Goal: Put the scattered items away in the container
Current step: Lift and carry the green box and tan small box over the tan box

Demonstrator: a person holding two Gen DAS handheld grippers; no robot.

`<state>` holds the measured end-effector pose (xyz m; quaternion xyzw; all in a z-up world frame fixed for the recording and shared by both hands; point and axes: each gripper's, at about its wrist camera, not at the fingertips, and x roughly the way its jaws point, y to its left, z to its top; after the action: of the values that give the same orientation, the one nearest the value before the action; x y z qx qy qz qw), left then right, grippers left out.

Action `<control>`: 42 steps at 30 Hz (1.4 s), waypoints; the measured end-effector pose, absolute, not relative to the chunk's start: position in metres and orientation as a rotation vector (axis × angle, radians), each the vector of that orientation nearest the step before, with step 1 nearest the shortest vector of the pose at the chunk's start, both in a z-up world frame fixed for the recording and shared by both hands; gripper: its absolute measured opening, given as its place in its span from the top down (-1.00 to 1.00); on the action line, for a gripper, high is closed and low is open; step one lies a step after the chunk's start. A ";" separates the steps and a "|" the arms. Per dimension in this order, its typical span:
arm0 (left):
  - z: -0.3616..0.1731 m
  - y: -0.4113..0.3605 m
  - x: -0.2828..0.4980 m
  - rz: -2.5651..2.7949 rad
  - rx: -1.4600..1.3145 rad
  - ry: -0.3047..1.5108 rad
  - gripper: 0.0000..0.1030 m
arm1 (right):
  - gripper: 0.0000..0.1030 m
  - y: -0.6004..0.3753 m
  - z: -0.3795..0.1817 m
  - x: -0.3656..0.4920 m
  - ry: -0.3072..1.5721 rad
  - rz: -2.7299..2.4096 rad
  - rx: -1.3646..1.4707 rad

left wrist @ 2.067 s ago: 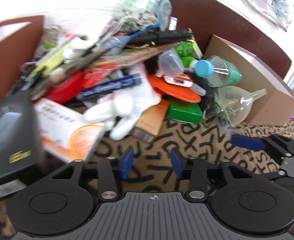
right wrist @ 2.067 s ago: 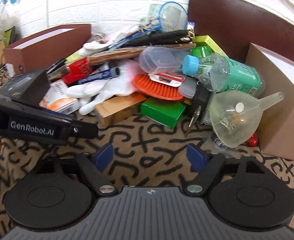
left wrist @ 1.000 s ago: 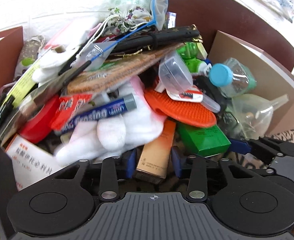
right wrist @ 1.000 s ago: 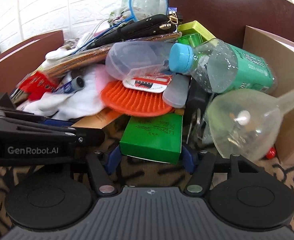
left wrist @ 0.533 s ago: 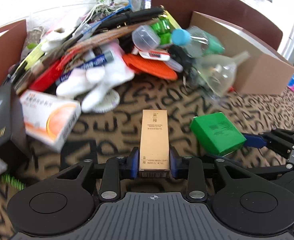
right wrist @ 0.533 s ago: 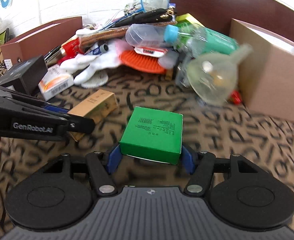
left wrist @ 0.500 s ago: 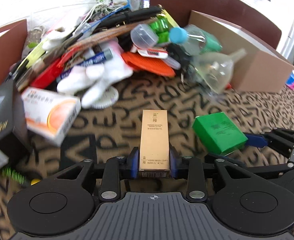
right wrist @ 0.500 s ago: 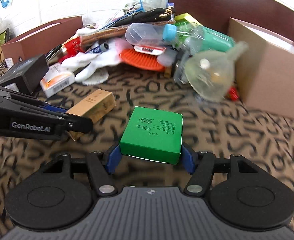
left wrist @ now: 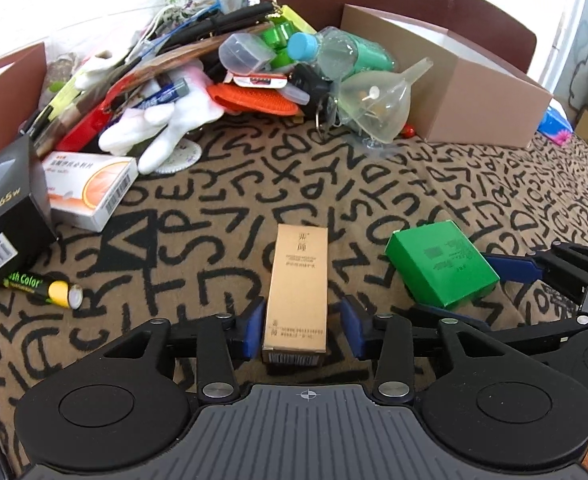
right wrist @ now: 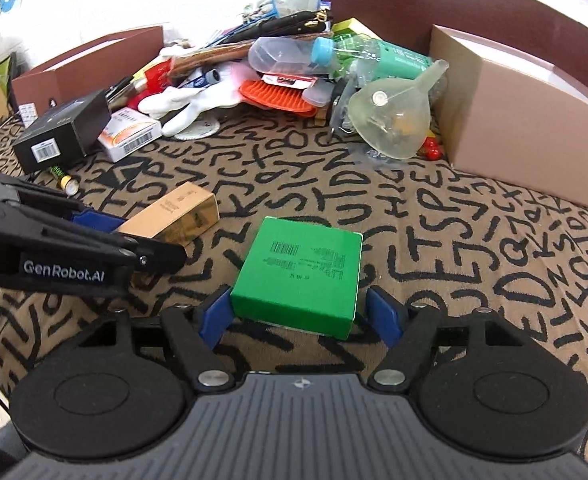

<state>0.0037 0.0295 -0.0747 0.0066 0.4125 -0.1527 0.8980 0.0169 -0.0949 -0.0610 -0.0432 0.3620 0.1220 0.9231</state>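
Left tool (left wrist: 300,330) stands slightly apart around the tan carton (left wrist: 298,290), small gaps showing beside both pads; right tool (right wrist: 300,312) likewise brackets the green box (right wrist: 300,276), contact unclear. Both boxes sit low over the letter-patterned surface (right wrist: 474,248), well apart from the clutter pile (left wrist: 222,68). Best to close squarely on the side faces before lifting, keeping each box level. Cardboard box (right wrist: 526,120) at right, brown tray (right wrist: 90,68) at left: contents hidden.

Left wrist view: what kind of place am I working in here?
Probably a home room, on a bed or couch: a letter-print fabric cover, a padded brown backboard, and a household clutter pile between cardboard boxes.
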 end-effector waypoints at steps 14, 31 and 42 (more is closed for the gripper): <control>-0.076 0.024 0.016 -0.294 0.019 0.861 -0.02 | -0.38 -0.092 -0.061 0.027 0.747 0.235 -0.065; -0.072 0.020 0.014 -0.315 0.020 0.868 0.43 | -0.33 -0.096 -0.054 0.025 0.754 0.268 -0.049; -0.012 -0.009 0.029 -0.413 0.002 0.744 0.43 | -0.34 -0.127 0.002 0.033 0.627 0.274 -0.005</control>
<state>0.0288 -0.0086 -0.0119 0.0008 0.3609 -0.2005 0.9108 0.0328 -0.1269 0.0018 -0.0023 0.3076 0.1344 0.9420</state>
